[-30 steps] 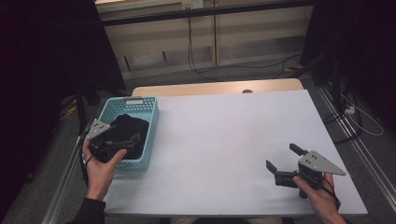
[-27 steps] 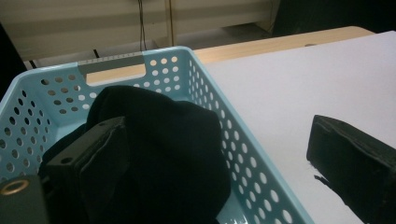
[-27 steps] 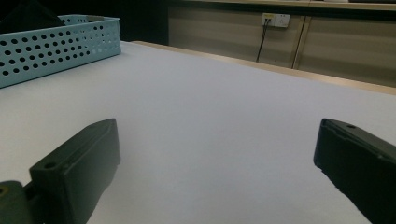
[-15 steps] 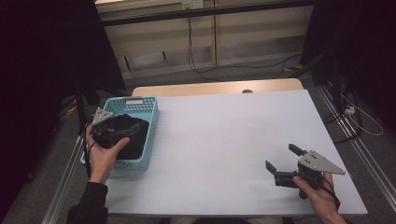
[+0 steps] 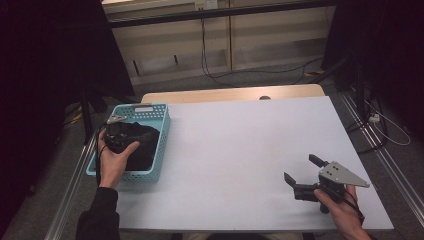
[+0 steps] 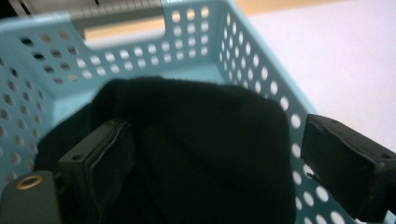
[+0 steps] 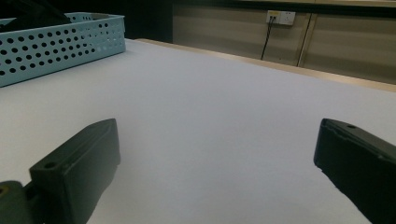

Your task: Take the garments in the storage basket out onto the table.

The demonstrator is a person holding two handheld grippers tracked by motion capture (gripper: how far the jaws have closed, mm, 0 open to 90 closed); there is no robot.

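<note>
High view: the left gripper (image 5: 120,136) is held over the light-blue perforated basket (image 5: 162,131) at the table's left edge, where a black garment (image 5: 145,145) is piled. Its jaws are seen spread wide, one sunk against the cloth and one outside the basket wall. The right gripper (image 5: 301,175) is rested on the white tabletop (image 5: 240,150), well apart, jaws spread with nothing between them.

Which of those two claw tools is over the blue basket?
The left gripper: it hangs over the black cloth in the basket. The right gripper is over bare white table.
</note>
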